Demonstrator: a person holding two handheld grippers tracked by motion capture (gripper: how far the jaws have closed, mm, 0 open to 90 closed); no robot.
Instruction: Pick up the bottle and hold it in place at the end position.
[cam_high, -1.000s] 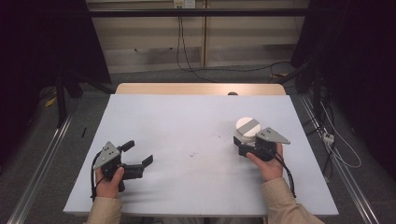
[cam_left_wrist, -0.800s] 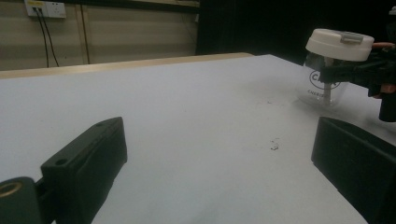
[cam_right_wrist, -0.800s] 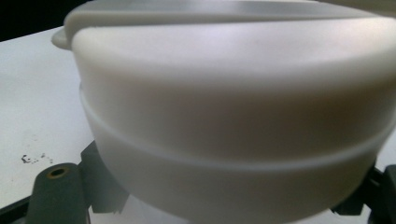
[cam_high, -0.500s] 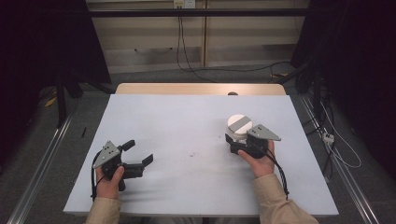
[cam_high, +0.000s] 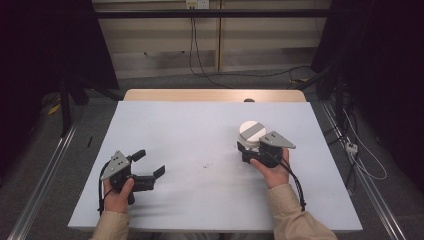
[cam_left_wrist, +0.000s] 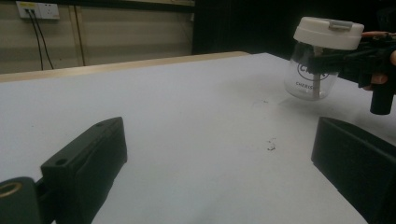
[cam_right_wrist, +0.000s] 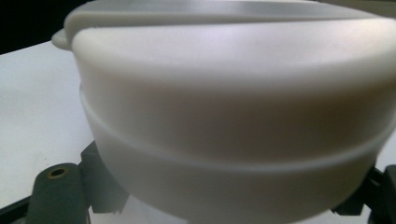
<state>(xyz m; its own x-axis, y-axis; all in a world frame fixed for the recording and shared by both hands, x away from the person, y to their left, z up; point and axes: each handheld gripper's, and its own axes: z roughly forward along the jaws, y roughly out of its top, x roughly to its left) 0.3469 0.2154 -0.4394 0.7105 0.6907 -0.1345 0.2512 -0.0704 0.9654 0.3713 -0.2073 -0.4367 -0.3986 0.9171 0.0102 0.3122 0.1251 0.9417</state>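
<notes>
Gripping a clear plastic jar (cam_high: 248, 142) with a round white lid (cam_high: 252, 131), the right tongs (cam_high: 248, 150) are clamped on its body just under the lid, and the jar looks lifted slightly off the pale grey counter (cam_high: 200, 130). Well apart from the jar, toward the person's other side, the left tongs (cam_high: 150, 165) rest low over the counter, spread wide with nothing between them.

Dim room, dark surround, table (cam_high: 200, 125) evenly lit from overhead with soft shadows under both hands; high view sharp, left gripper view grainy with its near jaws soft, right gripper view badly out of focus on the white lid (cam_right_wrist: 233, 93) pressed close ahead.
</notes>
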